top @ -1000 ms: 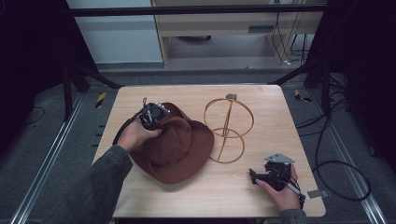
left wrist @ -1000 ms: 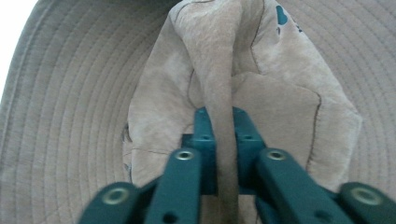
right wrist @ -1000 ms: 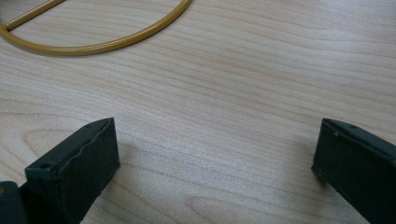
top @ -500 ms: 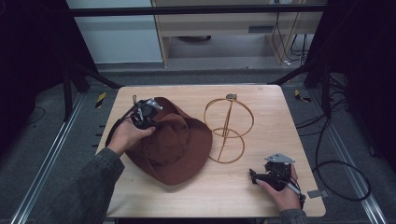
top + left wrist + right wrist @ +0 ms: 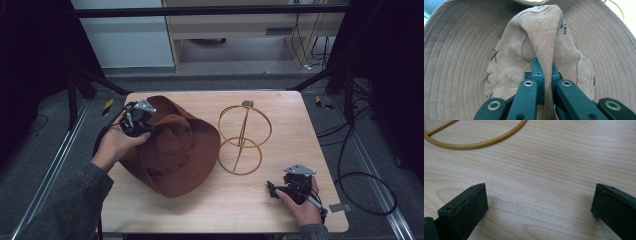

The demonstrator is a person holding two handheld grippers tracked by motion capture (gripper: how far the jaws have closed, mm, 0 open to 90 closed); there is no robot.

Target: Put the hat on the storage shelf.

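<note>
Left gripper clenched on crown fold of brown hat, lifted at counter left. Right gripper released, resting near gold wire stand.

- The left gripper is pinching a raised fold of the hat's crown, its two dark green jaws closing from either side with the suede sandwiched between them.
- The tan suede hat is spreading its ring-stitched brim around the crown, running out past the frame on all sides.
- Three crossed stitches are lining up along the crown's left seam.
- Dark printed lettering, partly cut off by the fold, is showing on the crown's right flank, too incomplete to read.
</note>
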